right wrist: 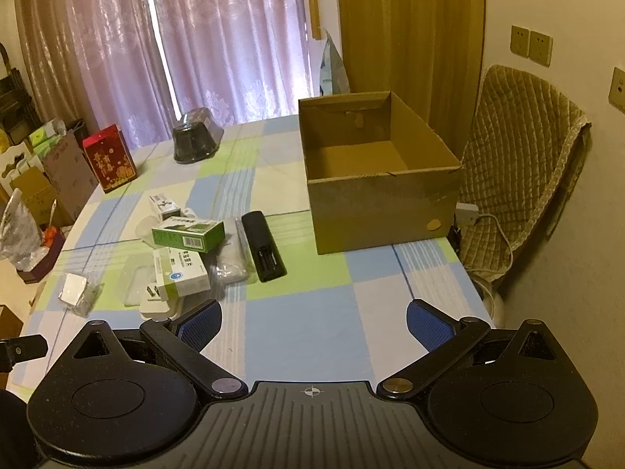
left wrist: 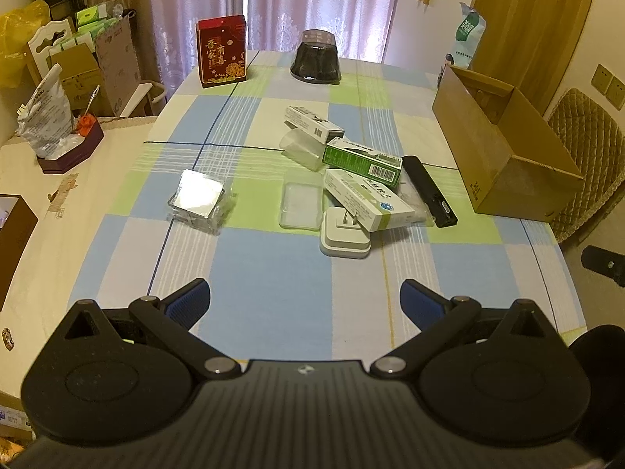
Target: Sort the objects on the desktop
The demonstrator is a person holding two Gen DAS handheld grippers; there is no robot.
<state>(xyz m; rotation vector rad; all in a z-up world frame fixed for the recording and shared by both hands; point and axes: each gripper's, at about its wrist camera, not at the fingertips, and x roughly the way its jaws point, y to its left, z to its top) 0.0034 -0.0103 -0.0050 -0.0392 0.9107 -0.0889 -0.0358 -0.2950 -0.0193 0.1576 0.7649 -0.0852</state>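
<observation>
A heap of small items lies mid-table: a green carton (left wrist: pixel 363 161) (right wrist: pixel 188 234), a white-green medicine carton (left wrist: pixel 369 199) (right wrist: pixel 180 273), a white carton (left wrist: pixel 312 122) behind them, a white plug adapter (left wrist: pixel 345 233), clear plastic lids (left wrist: pixel 300 205) and a black remote (left wrist: pixel 429 190) (right wrist: pixel 262 251). A shiny wrapped square (left wrist: pixel 199 199) (right wrist: pixel 74 291) lies apart to the left. An open cardboard box (left wrist: pixel 504 144) (right wrist: pixel 375 179) stands at the right, with nothing seen inside. My left gripper (left wrist: pixel 304 305) and right gripper (right wrist: pixel 314 326) hover open over the near cloth, holding nothing.
A red gift box (left wrist: pixel 222 51) (right wrist: pixel 110 158) and a dark domed container (left wrist: pixel 316 58) (right wrist: pixel 195 140) stand at the far end of the checked tablecloth (left wrist: pixel 273 273). A padded chair (right wrist: pixel 519 148) sits right of the table. Bags and cartons crowd the left side table (left wrist: pixel 50 125).
</observation>
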